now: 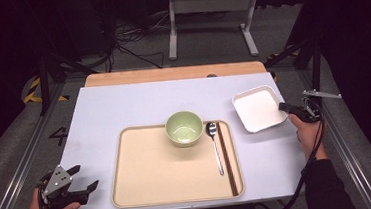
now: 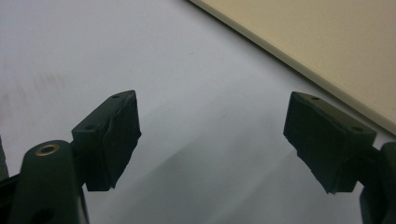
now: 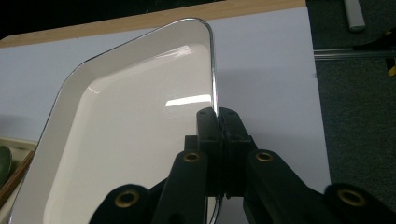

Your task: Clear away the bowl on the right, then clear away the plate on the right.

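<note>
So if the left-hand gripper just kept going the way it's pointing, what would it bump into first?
Most likely the beige tray. The left gripper rests open on the white table, its fingers aimed toward the tray's near left edge, with bare tabletop between. Depth is hard to judge, so it might skim the corner.

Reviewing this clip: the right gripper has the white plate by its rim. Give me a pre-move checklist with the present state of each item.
1. Right gripper clamped on the white plate: ok, its jaws are shut on the plate's rim.
2. Grip depth: not ok, only the thin rim edge sits between the pads, so the plate could pivot.
3. Plate lifted off the table: cannot tell; it looks tilted in the right gripper view.
4. Free room on the tray: ok, the area in front of the green bowl is bare.
5. Spoon and chopsticks out of the way: ok, they lie along the tray's right side.
6. Left gripper: ok, open, holding nothing, beside the tray.
</note>
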The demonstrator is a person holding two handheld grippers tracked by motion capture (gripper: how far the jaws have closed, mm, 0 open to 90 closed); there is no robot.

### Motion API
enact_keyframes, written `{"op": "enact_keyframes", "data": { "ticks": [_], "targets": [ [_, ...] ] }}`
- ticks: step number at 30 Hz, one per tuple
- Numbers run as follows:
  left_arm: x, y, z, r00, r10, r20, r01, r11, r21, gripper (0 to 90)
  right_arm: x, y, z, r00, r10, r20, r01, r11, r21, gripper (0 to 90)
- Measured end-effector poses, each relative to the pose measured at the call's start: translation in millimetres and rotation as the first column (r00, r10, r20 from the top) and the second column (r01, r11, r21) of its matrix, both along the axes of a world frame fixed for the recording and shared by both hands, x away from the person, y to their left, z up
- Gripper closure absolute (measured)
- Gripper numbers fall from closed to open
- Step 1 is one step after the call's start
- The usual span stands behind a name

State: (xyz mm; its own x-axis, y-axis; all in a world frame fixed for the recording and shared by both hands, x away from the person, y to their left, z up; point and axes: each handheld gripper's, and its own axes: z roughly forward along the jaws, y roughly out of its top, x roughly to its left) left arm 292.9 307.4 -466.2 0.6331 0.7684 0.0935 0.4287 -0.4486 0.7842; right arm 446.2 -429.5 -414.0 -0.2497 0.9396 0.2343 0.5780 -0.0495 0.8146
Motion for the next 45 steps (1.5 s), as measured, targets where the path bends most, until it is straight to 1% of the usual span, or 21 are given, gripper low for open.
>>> {"op": "enact_keyframes", "data": {
  "ticks": [13,15,16,18,19,22,30,33,36,40,41,45],
  "targets": [
    [-0.5,0.5,0.1,1.0000,0.005,0.001,-0.005,1.0000,-0.001,19.6,-4.3,-6.0,6.1,0.9991,-0.019,0.038,0.018,0.999,0.030,89.4],
    [-0.6,0.5,0.4,1.0000,0.000,0.004,0.000,1.0000,0.007,19.6,-5.1,-6.8,7.4,0.9988,-0.017,0.046,0.016,0.999,0.032,89.4],
    [-0.8,0.3,0.4,1.0000,-0.001,0.005,0.001,1.0000,0.008,19.6,-5.7,-7.3,8.3,0.9986,-0.020,0.049,0.018,0.999,0.036,89.4],
    [-0.8,0.3,0.4,1.0000,0.001,0.005,-0.001,1.0000,0.008,19.6,-8.2,-9.7,11.4,0.9976,-0.024,0.064,0.021,0.998,0.060,89.4],
    [-0.3,0.4,0.4,1.0000,0.003,0.004,-0.003,1.0000,0.002,19.6,-9.4,-10.5,12.9,0.9972,-0.023,0.071,0.019,0.998,0.066,89.4],
    [1.1,0.0,1.0,1.0000,0.002,0.006,-0.002,1.0000,0.005,19.6,-12.3,-11.9,16.1,0.9958,-0.025,0.088,0.018,0.997,0.078,89.4],
    [-0.2,-0.9,-0.1,1.0000,0.000,-0.001,0.000,1.0000,0.008,19.6,-15.7,-13.7,20.5,0.9935,-0.029,0.110,0.019,0.995,0.096,89.4],
    [2.6,-3.6,1.0,0.9999,-0.013,0.005,0.013,0.9999,0.011,19.6,-18.5,-12.8,22.2,0.9927,-0.027,0.118,0.014,0.994,0.108,89.4],
    [3.5,-4.7,1.2,0.9999,-0.016,0.005,0.015,0.9997,0.019,19.6,-21.4,-12.8,24.2,0.9913,-0.020,0.130,0.004,0.993,0.122,89.4],
    [2.6,-4.9,1.1,0.9999,-0.010,0.003,0.010,0.9998,0.015,19.6,-24.3,-11.2,27.1,0.9899,-0.012,0.141,-0.005,0.992,0.122,89.4],
    [3.1,-4.6,1.5,0.9998,-0.016,0.009,0.016,0.9997,0.019,19.5,-24.8,-10.4,27.9,0.9894,-0.012,0.145,-0.006,0.993,0.122,89.4],
    [3.7,-5.8,1.7,0.9998,-0.018,0.010,0.018,0.9997,0.015,19.5,-28.3,-7.5,32.4,0.9869,-0.003,0.161,-0.016,0.993,0.118,89.4]
  ]
}}
